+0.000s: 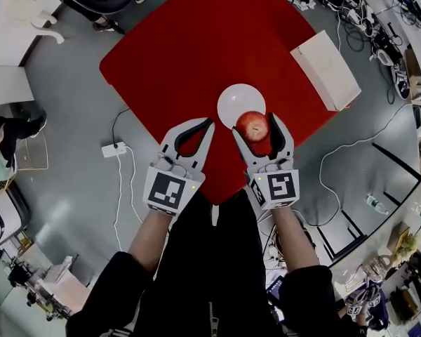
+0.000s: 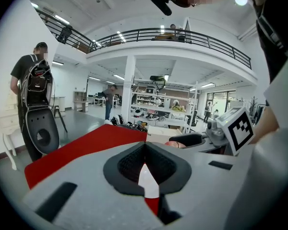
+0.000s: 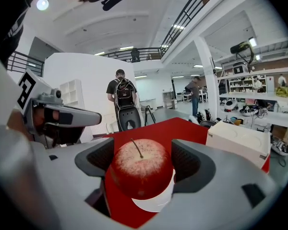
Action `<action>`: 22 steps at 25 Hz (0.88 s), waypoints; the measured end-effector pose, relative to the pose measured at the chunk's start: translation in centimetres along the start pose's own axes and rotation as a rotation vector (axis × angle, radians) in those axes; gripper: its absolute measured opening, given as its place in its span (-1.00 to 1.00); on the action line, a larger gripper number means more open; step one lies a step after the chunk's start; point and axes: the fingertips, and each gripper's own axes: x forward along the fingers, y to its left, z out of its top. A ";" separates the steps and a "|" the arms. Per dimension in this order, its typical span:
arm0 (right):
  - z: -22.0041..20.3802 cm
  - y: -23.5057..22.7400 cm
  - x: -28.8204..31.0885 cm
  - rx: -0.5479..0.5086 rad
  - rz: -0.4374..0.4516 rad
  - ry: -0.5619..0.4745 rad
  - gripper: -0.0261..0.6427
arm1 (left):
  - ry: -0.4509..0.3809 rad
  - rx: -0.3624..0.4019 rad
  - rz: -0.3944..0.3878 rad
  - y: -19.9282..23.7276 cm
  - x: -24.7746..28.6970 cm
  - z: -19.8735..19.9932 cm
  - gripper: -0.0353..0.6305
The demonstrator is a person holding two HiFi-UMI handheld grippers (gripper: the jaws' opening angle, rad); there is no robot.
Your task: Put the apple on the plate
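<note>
Now in transport: the right gripper [image 1: 255, 123] pinches the apple [image 3: 141, 167] between its fingers, over the near rim of the plate [image 1: 233, 98] on the red table [image 1: 196, 41]. The left gripper [image 1: 205, 126] has its fingers pressed together, empty. Next, probably: centre, lower, release.

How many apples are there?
1. The apple is clamped in the right tongs, at the near rim of the white plate. No other shows; the white box might hide one.
</note>
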 end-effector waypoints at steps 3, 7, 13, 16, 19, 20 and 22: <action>-1.3 -0.3 1.5 -0.003 0.008 0.011 0.16 | 0.018 -0.047 0.040 0.9 -0.6 -0.4 -0.87; -3.0 -0.9 3.2 -0.002 0.007 0.019 0.16 | 0.029 -0.044 0.063 1.6 -1.4 -1.5 -0.87; -5.9 -2.2 5.7 -0.007 -0.013 0.045 0.16 | 0.041 -0.074 0.122 3.0 -2.5 -3.3 -0.87; -7.2 -2.6 6.3 -0.018 -0.013 0.063 0.16 | 0.056 -0.086 0.142 3.1 -3.2 -4.1 -0.87; -7.8 -2.9 7.5 -0.024 -0.019 0.073 0.16 | 0.065 -0.115 0.171 3.8 -3.8 -4.7 -0.87; -8.1 -2.9 7.8 -0.029 -0.020 0.080 0.16 | 0.067 -0.124 0.180 4.0 -4.1 -4.9 -0.87; -8.9 -3.0 8.4 -0.043 -0.022 0.095 0.16 | 0.074 -0.135 0.196 4.3 -4.5 -5.5 -0.88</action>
